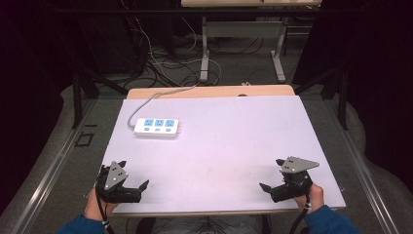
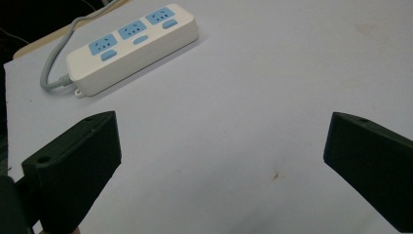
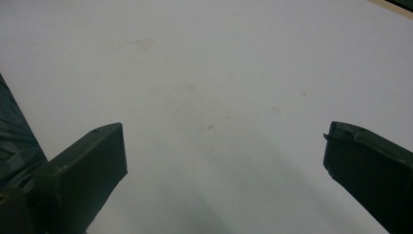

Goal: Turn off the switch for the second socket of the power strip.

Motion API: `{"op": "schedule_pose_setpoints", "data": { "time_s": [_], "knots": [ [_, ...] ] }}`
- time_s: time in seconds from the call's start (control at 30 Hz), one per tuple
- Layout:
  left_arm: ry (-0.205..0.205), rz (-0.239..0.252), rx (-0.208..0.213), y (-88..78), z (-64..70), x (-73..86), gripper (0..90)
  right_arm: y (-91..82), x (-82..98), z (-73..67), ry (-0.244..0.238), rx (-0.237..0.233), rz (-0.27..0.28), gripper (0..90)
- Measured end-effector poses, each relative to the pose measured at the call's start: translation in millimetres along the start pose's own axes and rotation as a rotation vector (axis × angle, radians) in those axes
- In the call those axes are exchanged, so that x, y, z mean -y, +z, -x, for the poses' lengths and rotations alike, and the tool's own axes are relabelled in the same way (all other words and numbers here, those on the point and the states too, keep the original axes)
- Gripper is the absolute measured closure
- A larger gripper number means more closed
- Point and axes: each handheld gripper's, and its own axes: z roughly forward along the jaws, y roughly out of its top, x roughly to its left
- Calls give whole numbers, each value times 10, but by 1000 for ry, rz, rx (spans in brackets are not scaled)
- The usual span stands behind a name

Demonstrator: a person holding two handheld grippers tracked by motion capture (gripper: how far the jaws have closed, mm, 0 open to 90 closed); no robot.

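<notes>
Power strip [image 1: 157,127], white with three blue sockets, lies on the table [image 1: 229,141] toward eleven o'clock, its cord trailing off the far edge. My left gripper [image 1: 135,181] at seven and right gripper [image 1: 271,174] at five rest wide open, empty. I judge the left should approach squarely across the strip's narrow sides.
</notes>
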Motion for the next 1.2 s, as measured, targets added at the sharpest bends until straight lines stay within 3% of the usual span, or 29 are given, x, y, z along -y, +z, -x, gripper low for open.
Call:
{"op": "schedule_pose_setpoints", "data": {
  "time_s": [0.7, 1.07, 1.2],
  "knots": [
    [4, -20, -25, 13, -18, -37, 3, 7, 7, -12, 10, 8, -3, 23],
    [-17, -28, -30, 32, -37, -82, 3, 5, 5, -12, 8, 7, -12, 27],
    [-4, -32, -44, 43, -54, -97, 3, 8, 4, -12, 6, 7, -12, 28]
  ]
}}
